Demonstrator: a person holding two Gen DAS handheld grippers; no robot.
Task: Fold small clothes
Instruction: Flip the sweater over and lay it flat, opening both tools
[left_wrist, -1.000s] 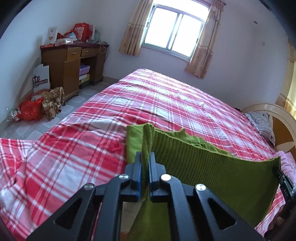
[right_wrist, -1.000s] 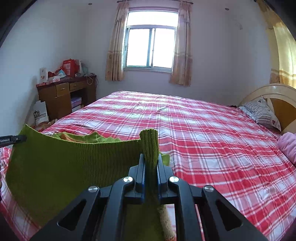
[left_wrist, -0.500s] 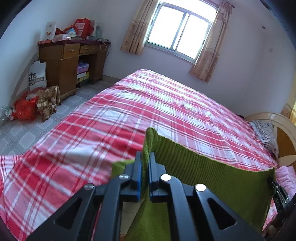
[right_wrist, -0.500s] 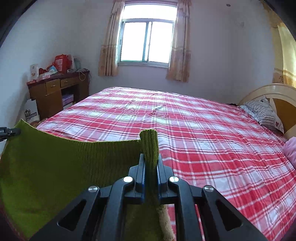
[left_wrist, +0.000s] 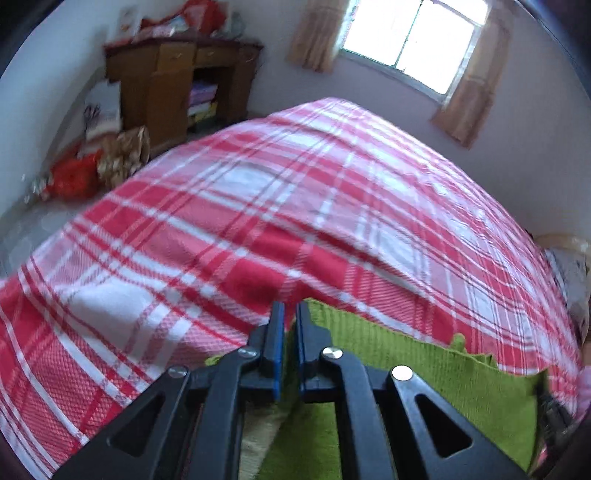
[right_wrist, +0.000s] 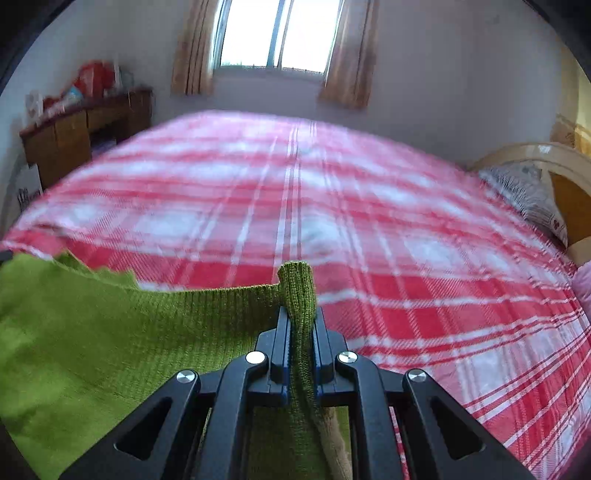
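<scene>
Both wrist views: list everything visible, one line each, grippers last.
Green knit garment: one, green, stretched between both grippers above the bed.
Bed cover: one, red and white plaid, across the bed.
Pillow: one, patterned white, by the headboard.
Headboard: one, cream, far right.
Desk: one, brown wood, left wall, cluttered on top.
Window: one, bright, tan curtains.
Left gripper: black, shut on the garment.
Right gripper: black, shut on the garment.

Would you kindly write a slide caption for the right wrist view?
Right tool clamps a corner of the green knit garment above the red plaid bed.
</scene>
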